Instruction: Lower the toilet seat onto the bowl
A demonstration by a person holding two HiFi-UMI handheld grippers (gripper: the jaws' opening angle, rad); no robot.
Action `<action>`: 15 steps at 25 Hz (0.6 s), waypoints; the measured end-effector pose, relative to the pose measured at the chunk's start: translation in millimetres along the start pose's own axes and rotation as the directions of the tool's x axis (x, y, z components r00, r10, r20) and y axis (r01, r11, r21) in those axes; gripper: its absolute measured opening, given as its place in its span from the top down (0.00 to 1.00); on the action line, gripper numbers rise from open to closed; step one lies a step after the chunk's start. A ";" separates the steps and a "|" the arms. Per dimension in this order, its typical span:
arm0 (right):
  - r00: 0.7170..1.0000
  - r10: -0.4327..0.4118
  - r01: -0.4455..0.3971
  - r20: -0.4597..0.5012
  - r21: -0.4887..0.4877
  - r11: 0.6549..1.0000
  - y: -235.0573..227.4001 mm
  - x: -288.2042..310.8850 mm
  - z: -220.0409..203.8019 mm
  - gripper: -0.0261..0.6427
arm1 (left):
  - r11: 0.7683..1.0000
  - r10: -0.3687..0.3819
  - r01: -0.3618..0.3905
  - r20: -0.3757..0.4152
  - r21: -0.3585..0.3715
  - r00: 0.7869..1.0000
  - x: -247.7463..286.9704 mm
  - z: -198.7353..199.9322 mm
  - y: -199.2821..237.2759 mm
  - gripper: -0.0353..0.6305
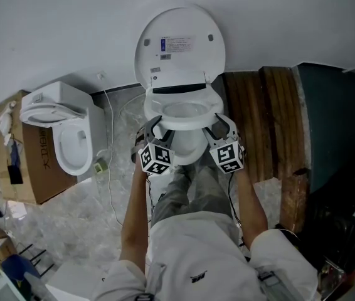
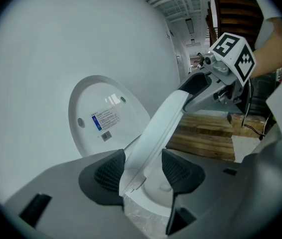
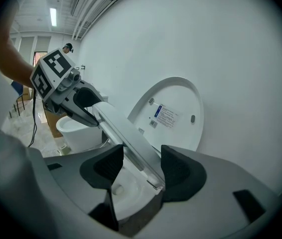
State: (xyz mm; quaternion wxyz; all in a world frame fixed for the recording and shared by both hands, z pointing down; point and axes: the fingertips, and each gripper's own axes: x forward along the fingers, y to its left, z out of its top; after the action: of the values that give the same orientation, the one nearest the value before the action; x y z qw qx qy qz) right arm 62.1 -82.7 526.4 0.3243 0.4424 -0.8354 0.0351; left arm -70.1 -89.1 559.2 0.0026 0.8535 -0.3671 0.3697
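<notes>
A white toilet stands against the wall with its lid (image 1: 179,46) upright. The white toilet seat (image 1: 152,108) hangs tilted above the bowl (image 1: 187,144), held at its front rim from both sides. My left gripper (image 1: 154,125) is shut on the seat's left front edge, and the seat (image 2: 156,128) runs up between its pads (image 2: 112,172). My right gripper (image 1: 218,124) is shut on the right front edge, with the seat (image 3: 126,136) slanting between its pads (image 3: 177,169). Each gripper view shows the other gripper (image 2: 201,86) (image 3: 81,103) at the seat's far end.
A second white toilet (image 1: 64,130) sits on a cardboard box (image 1: 36,168) to the left. Wooden planks (image 1: 259,124) lie right of the bowl. A cable (image 1: 110,168) trails over the plastic-covered floor. The person's legs stand just before the bowl.
</notes>
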 end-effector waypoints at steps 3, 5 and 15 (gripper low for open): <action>1.000 0.006 -0.006 -0.008 0.000 1.000 5.8 -1.7 -7.3 0.61 | 1.000 -0.003 0.003 0.001 -0.006 1.000 -2.0 -5.4 -4.4 0.61; 1.000 0.007 -0.007 -0.011 0.000 1.000 9.5 -3.2 -11.5 0.61 | 1.000 -0.007 0.007 -0.003 -0.002 1.000 -2.9 -9.2 -8.5 0.61; 0.999 0.025 -0.025 -0.041 -0.007 1.000 28.9 -10.8 -37.3 0.60 | 1.000 -0.015 0.015 -0.016 0.003 1.000 -6.2 -28.7 -33.1 0.60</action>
State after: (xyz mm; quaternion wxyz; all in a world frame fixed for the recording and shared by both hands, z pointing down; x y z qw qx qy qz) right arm 63.4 -44.5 556.2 0.3426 0.4298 -0.8342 0.0449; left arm -70.2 -53.1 585.0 0.0072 0.8533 -0.3600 0.3770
